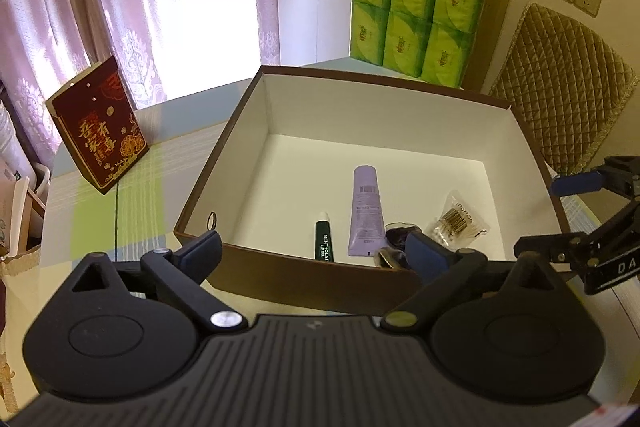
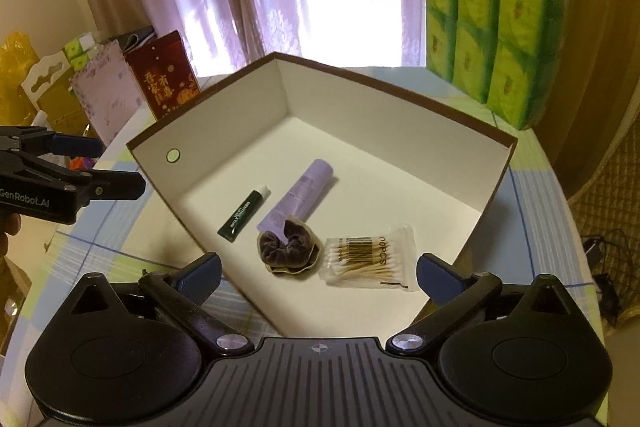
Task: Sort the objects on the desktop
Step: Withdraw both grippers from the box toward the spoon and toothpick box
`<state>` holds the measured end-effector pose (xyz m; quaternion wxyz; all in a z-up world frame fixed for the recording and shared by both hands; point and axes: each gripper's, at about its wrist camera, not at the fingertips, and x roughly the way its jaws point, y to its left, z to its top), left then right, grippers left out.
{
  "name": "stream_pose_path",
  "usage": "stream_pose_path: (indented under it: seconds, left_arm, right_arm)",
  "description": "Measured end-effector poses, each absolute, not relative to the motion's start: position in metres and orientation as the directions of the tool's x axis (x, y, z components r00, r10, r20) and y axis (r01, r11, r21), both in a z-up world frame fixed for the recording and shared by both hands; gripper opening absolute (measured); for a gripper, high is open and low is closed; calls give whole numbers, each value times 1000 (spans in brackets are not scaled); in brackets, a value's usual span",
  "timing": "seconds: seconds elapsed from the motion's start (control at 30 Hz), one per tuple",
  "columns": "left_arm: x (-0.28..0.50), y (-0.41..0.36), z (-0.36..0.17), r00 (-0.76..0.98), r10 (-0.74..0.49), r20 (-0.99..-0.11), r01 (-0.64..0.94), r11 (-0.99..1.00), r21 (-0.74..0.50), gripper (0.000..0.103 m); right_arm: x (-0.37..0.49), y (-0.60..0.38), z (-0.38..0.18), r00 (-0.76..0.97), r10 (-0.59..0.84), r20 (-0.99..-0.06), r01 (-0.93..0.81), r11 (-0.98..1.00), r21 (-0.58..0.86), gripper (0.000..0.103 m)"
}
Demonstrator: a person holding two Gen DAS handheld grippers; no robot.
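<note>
Hovering over the brown, white-lined cardboard box [image 2: 400,163], both tongs gaping, empty.
Sorting apparently finishing (green lip-gel tube [image 2: 244,213], lilac tube [image 2: 298,197], velvet scrunchie [image 2: 289,247], cotton-swab packet [image 2: 368,259] lying inside); scanning worktop [image 2: 120,251] next for leftovers.

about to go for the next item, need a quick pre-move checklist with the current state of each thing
1. Left gripper open, nothing between its fingers: ok.
2. Right gripper open, nothing between its fingers: ok.
3. Green lip gel tube, purple tube, brown scrunchie and cotton swab bag lie inside the brown box: ok.
4. Box upright on the table: ok.
5. Next item to sort within sight: cannot tell; only the red gift bag and green tissue packs stand outside the box.
</note>
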<state>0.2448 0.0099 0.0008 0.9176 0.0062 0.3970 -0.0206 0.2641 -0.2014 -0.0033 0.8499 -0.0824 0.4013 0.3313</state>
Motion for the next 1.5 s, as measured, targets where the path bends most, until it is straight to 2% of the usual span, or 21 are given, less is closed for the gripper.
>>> stream_pose_path:
  seconds: [0.67,0.97,1.27,1.5]
  left_arm:
    - [172,6,11,730,-16,-684,-14,999,-39,98]
    - [137,9,10,718,-23,-695,-19,998,-53,99]
    - [108,10,3,705,3,-709,12,1000,16,102]
    - [89,19,-3,691,-4,-723,8,1000,2,102]
  right_arm:
    - [192,-218,15,580,509,-636,-585,803,109,101]
    - [166,-220,15,582,484,-654,-572,815,94,101]
    - [137,-221,7,582,462,-670,-542,834,105,101]
    - [117,-217,0,569,457,-684,-530,840,120,101]
